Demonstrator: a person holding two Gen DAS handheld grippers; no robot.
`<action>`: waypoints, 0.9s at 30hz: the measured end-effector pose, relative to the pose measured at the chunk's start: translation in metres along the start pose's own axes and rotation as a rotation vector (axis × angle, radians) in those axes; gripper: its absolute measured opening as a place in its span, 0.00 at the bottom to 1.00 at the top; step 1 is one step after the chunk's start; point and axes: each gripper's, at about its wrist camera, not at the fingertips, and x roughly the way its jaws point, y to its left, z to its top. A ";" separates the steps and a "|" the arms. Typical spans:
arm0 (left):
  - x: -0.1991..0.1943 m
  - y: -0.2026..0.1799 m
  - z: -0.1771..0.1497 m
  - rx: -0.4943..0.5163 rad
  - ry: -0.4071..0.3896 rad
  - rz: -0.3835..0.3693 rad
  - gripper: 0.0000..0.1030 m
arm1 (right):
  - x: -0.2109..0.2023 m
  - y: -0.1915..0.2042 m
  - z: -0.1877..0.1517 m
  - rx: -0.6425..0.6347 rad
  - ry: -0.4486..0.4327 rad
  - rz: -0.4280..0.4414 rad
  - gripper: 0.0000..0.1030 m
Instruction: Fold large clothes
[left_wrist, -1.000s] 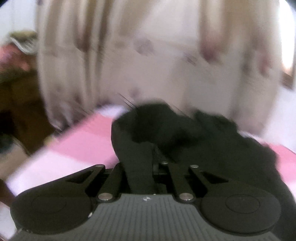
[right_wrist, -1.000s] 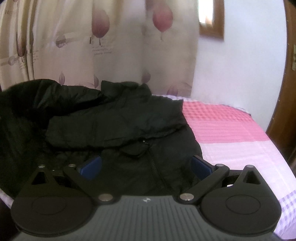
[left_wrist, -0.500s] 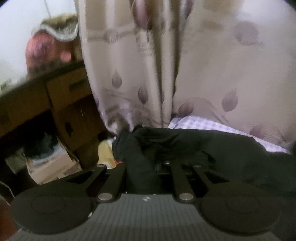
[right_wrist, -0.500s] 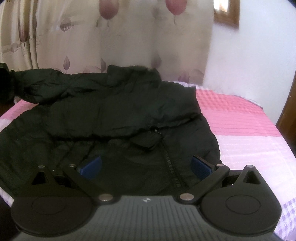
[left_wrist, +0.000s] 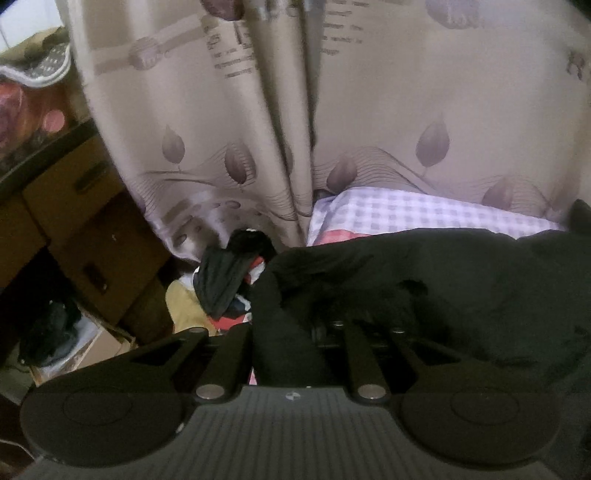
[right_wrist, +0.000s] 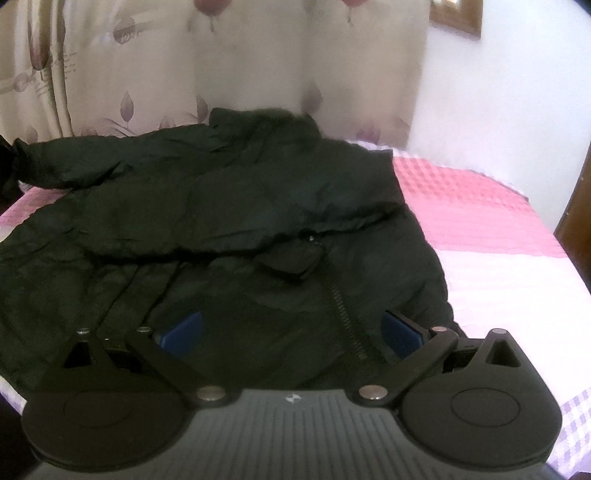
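Note:
A black zip jacket (right_wrist: 236, 229) lies spread on the pink checked bed (right_wrist: 480, 221), collar toward the curtain, one sleeve folded across its chest. My right gripper (right_wrist: 291, 328) is open, its blue pads (right_wrist: 400, 332) hovering over the jacket's lower front by the zipper, holding nothing. My left gripper (left_wrist: 288, 325) is shut on a fold of the jacket (left_wrist: 461, 288) at the bed's left edge; the fabric covers its fingertips. The jacket's other sleeve (right_wrist: 66, 162) stretches out to the far left in the right wrist view.
A beige leaf-print curtain (left_wrist: 369, 110) hangs behind the bed. Left of the bed stand brown cardboard boxes (left_wrist: 85, 229) and a pile of clothes (left_wrist: 221, 280) on the floor. A white wall (right_wrist: 498, 92) and a wooden door frame (right_wrist: 576, 206) are on the right.
My left gripper swung left and outward with the jacket fabric, drawing the sleeve out flat. The jacket now lies more spread. The right gripper stayed open and shifted slightly forward.

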 end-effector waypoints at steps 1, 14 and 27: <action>0.000 0.004 0.002 -0.001 0.014 -0.004 0.25 | 0.000 0.000 0.000 0.002 0.000 0.004 1.00; -0.059 -0.002 -0.019 0.049 -0.248 0.235 1.00 | -0.002 0.007 0.004 -0.002 -0.040 0.075 1.00; -0.069 -0.170 -0.158 -0.278 -0.135 -0.265 1.00 | 0.062 0.132 0.037 -0.468 -0.231 0.244 1.00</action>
